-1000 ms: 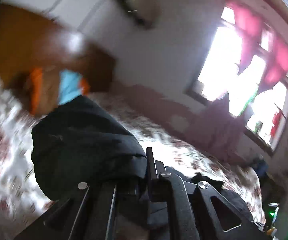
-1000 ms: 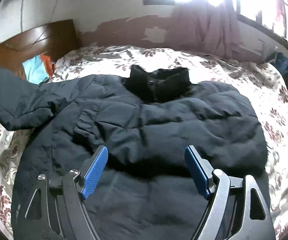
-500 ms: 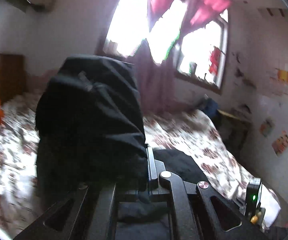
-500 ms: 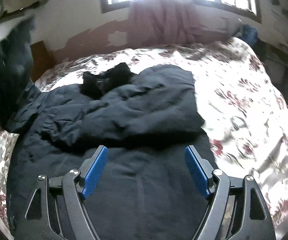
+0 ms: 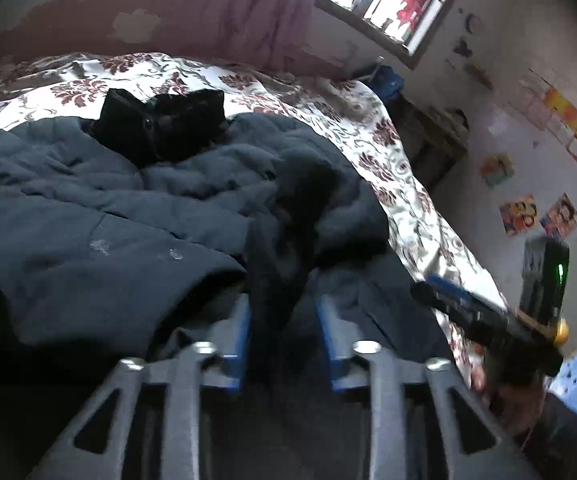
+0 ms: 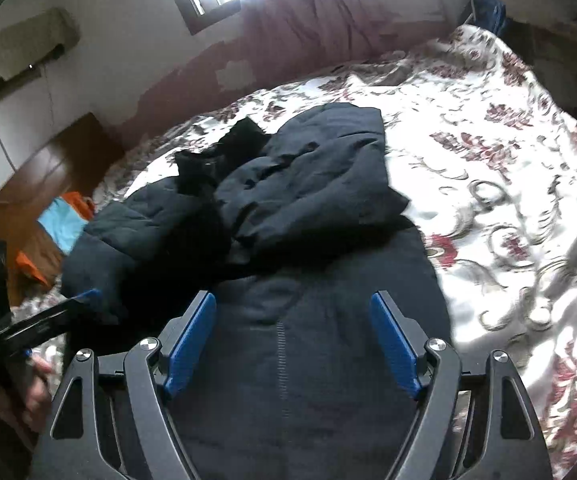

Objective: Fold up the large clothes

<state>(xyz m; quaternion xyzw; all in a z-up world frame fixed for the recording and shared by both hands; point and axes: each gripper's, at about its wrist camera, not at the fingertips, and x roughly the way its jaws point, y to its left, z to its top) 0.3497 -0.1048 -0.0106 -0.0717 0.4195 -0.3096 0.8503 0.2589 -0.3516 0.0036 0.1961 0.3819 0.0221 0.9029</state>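
A dark navy padded jacket (image 5: pixel 88 220) with a black collar (image 5: pixel 160 124) lies on the floral bedspread (image 5: pixel 388 140). Its sleeve (image 5: pixel 300 188) is laid across the chest. The cuff end runs down between the blue pads of my left gripper (image 5: pixel 284 332), whose jaws are opening; a gap shows beside the right pad. My right gripper (image 6: pixel 292 332) stands open low over the jacket's (image 6: pixel 328 200) lower body with nothing between its fingers. One of the left gripper's fingers (image 6: pixel 68 308) shows at the left edge of the right wrist view.
A wooden headboard (image 6: pixel 48 168) with orange and light blue cloth (image 6: pixel 60 224) is at the left. A purple curtain (image 5: pixel 248 12) hangs under the window behind the bed. The bedspread (image 6: pixel 488 200) lies bare right of the jacket. A hand (image 6: pixel 36 384) holds the left gripper.
My left gripper carried the sleeve from high in the air down across the jacket's chest, and its jaws have parted. The right gripper shifted and rolled, still open.
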